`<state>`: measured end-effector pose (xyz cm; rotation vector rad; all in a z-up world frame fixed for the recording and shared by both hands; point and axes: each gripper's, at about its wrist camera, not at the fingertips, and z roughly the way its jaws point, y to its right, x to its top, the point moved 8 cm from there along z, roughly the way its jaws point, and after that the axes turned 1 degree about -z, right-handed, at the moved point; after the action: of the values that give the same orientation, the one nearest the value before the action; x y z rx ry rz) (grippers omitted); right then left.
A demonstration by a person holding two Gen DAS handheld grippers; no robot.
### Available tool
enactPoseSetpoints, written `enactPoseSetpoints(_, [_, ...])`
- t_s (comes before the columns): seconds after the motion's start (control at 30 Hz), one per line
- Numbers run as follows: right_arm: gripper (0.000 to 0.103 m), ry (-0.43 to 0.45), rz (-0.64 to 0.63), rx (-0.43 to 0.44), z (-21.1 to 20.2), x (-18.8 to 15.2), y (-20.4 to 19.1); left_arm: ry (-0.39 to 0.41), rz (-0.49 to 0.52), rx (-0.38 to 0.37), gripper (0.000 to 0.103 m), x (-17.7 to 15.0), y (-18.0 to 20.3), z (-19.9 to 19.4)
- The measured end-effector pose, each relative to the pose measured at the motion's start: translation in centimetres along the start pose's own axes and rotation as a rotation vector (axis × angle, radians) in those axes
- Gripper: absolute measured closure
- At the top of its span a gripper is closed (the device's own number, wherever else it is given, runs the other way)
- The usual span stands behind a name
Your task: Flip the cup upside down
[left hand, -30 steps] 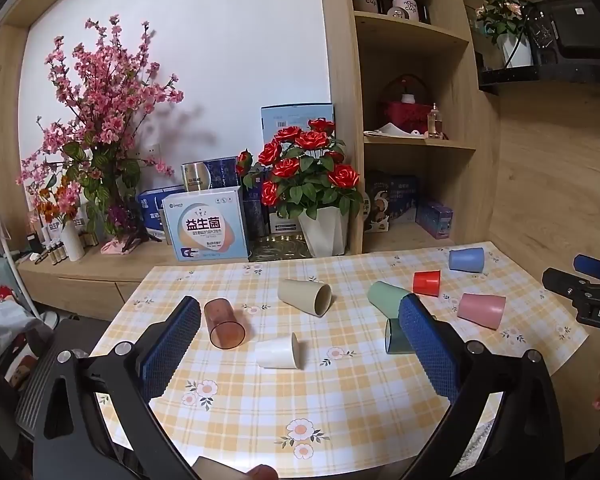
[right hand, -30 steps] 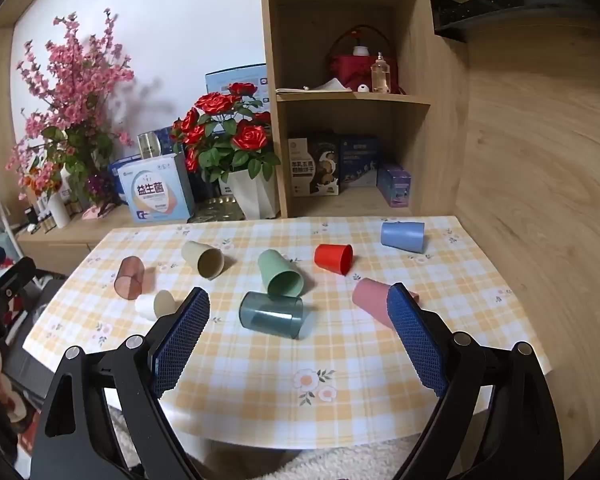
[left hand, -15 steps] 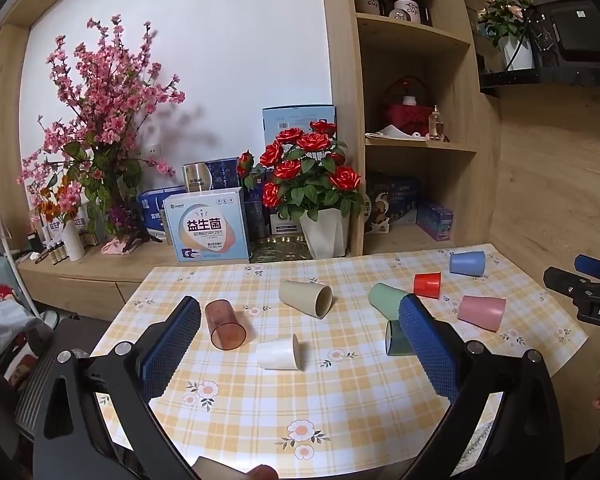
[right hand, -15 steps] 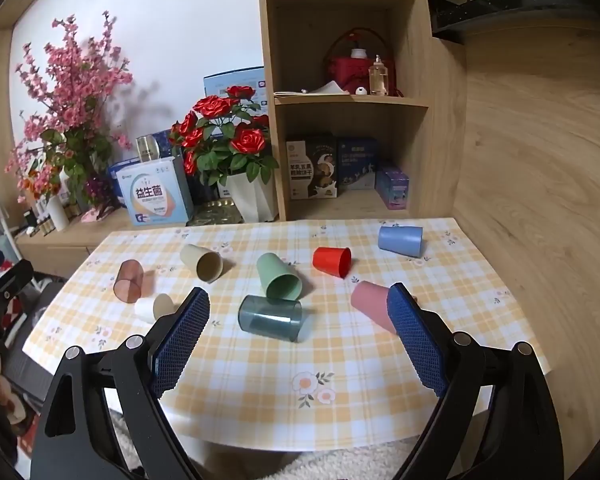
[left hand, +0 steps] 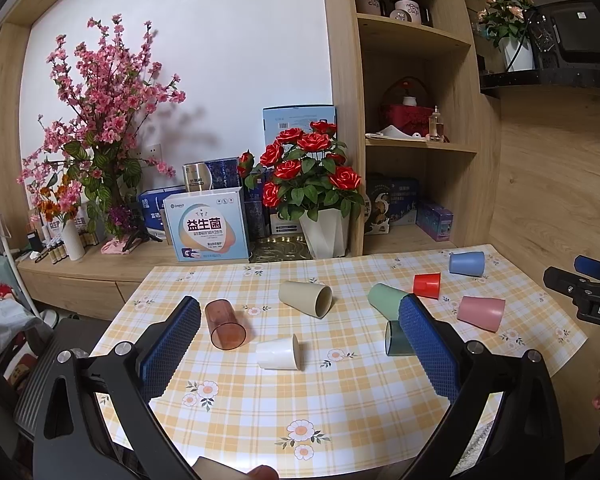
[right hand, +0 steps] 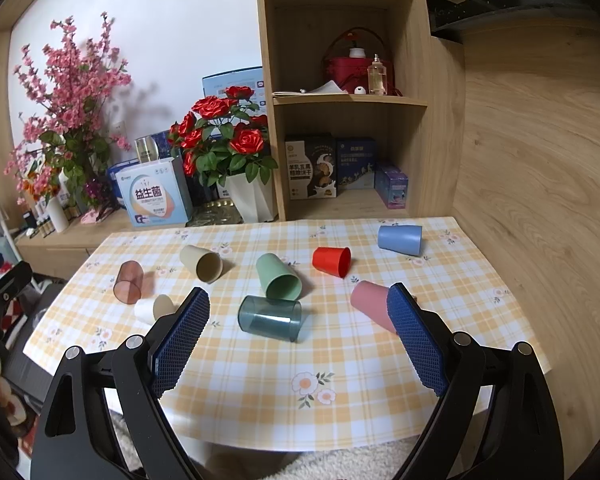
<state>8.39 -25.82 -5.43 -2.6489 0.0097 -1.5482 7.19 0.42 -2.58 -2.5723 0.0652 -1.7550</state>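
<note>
Several cups lie on their sides on the yellow checked table (right hand: 260, 380): a clear brown cup (right hand: 128, 282), a white cup (right hand: 154, 308), a beige cup (right hand: 202, 264), a green cup (right hand: 278, 278), a dark teal cup (right hand: 270, 318), a red cup (right hand: 332, 261), a pink cup (right hand: 370, 306) and a blue cup (right hand: 400, 239). My right gripper (right hand: 298, 336) is open and empty, held above the table's near edge, with the teal cup between its fingers in view. My left gripper (left hand: 300, 344) is open and empty, with the white cup (left hand: 278, 353) ahead of it.
A white pot of red roses (right hand: 244, 192) and a blue-white box (right hand: 154, 200) stand on the low cabinet behind the table. A wooden shelf unit (right hand: 340, 100) rises behind, and a wooden wall (right hand: 540, 160) closes the right side.
Both grippers have drifted slightly toward the table; the cups have not moved and both grippers stay open.
</note>
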Motion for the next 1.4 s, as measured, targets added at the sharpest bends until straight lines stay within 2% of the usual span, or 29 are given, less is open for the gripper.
enactPoseSetpoints(0.63, [0.016,-0.001,0.014,-0.009,0.0,-0.3,0.1,-0.002,-0.001,0.0,0.006,0.1,-0.4,-0.2])
enactPoseSetpoints(1.4, [0.016,0.069,0.0,-0.036,-1.2,0.7,0.9,-0.003,-0.008,-0.012,0.006,0.0,0.2,0.2])
